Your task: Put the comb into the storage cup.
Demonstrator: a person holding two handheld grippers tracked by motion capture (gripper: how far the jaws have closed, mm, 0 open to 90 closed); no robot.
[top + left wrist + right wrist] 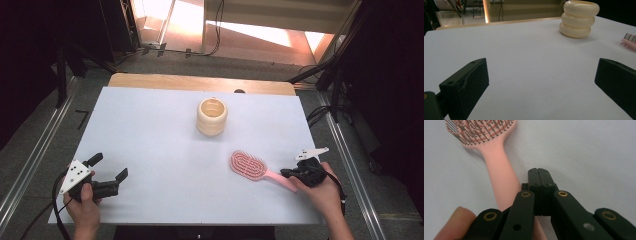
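At the left of the high view the left gripper [111, 170] is held low over the near left corner of the white bench [150, 130], its jaws spread wide with nothing between them. The left gripper view confirms this: bare bench surface is seen between the two black jaws, and beyond them the cream ribbed cup [579, 18] stands upright, with the bristled edge of the pink hairbrush [629, 41] caught at the right border. The cup's three stacked bulges are made out there, while its open mouth is seen from above in the high view [212, 116], toward the far middle of the bench, well apart from both grippers.

Further right in the high view the hairbrush [252, 168] lies flat, bristles up, head toward the cup and handle running toward the near right. The right gripper [286, 173] is held at the handle's end by the person's hand [322, 192], which covers part of it. The right gripper view gives what the high view cannot: the jaws are clenched together on nothing, and the handle [501, 175] passes just beside and beneath them on their left, not between them. Whether the jaws touch the handle cannot be told. A fingertip [455, 222] is seen at the lower left.
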